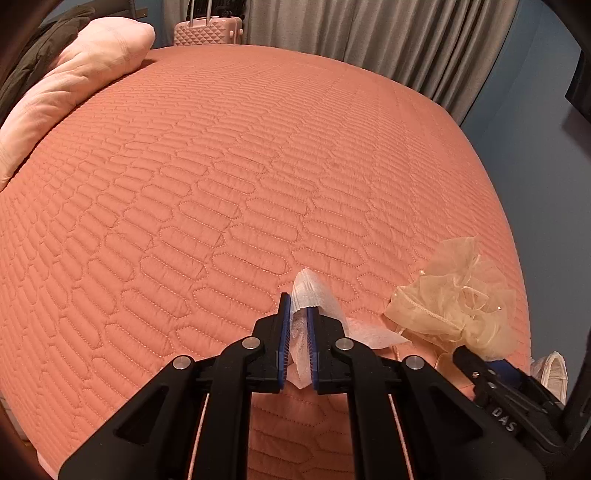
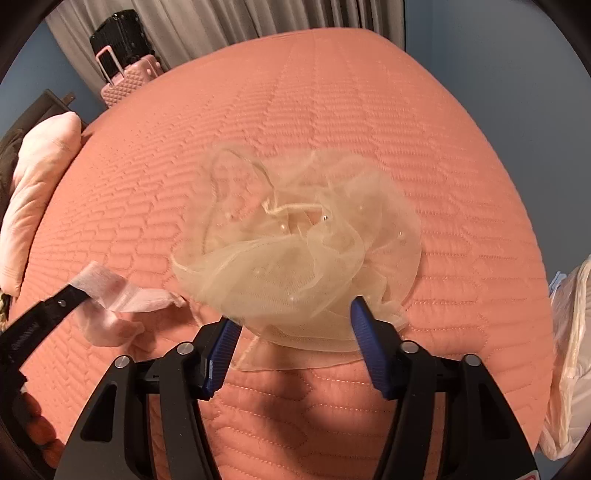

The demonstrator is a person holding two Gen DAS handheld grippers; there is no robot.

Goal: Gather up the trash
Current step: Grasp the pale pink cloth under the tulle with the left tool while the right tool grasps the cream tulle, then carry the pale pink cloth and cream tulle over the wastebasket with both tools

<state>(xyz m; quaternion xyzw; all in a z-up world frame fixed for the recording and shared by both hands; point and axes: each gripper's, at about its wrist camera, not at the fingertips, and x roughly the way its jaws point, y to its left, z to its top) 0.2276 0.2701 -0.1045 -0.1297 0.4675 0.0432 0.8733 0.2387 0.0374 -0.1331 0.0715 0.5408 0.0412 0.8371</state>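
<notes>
There are two pieces of trash on the bed: one white tissue [image 1: 301,295] and one bundle of cream tulle [image 2: 295,251]. There are also two grippers, one pink pillow [image 1: 74,81], one pink suitcase [image 1: 207,33], one black suitcase [image 2: 122,37] and one pale plastic bag [image 2: 569,354].

The tissue is thin, soft paper, white with a light embossed pattern, crumpled and partly folded. In the left wrist view the left gripper [image 1: 298,317] has its blue pads pressed together on this tissue, at about 6 o'clock of the picture; one end stands up above the fingertips and another flap hangs out toward 4 o'clock, over the quilted orange bedspread [image 1: 221,166].

The tulle is a see-through, cream net, gathered into loose ruffles, with a thin cord and some small pearl beads on it. It lies on the bedspread near the bed's edge, at about 4 o'clock in the left wrist view and in the middle of the right wrist view. The right gripper [image 2: 291,314] has its jaws spread, one at each side of the near edge of the tulle; they do not pinch it.

The bag is at 3 to 4 o'clock in the right wrist view, beside the bed.
</notes>
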